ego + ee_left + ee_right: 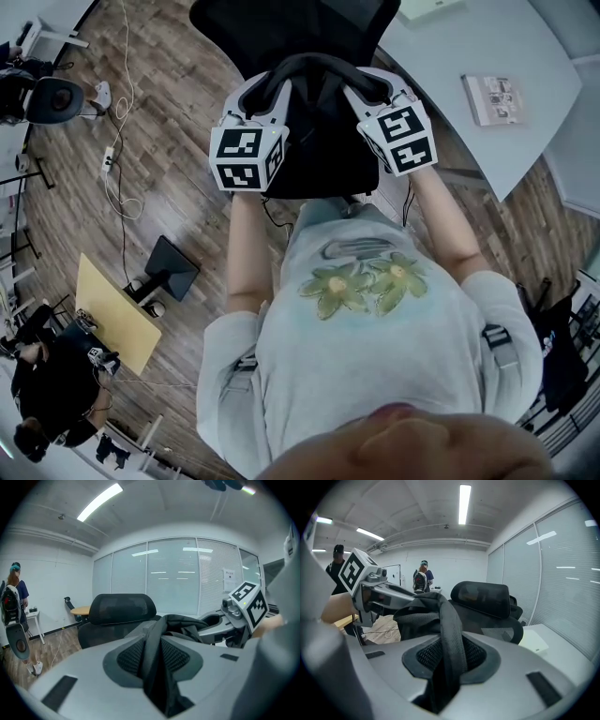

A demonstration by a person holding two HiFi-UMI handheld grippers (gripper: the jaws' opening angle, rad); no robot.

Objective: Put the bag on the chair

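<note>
A: What is the left gripper point(156, 657) doing?
B: Its jaws are clamping on the black strap point(157, 625).
A: And the bag point(317, 141)?
B: It is hanging between both tools, over the black chair point(281, 23) — whether it is touching the seat, I cannot tell.
A: The right gripper point(449, 663)?
B: It is squeezing the same strap further along, jaws pressing on the webbing.

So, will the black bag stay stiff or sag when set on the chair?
Probably floppy: the bag shows soft folds. Its strap drapes limply through the right gripper, so it may slump. The woven strap looks rough, hardly slippery.
</note>
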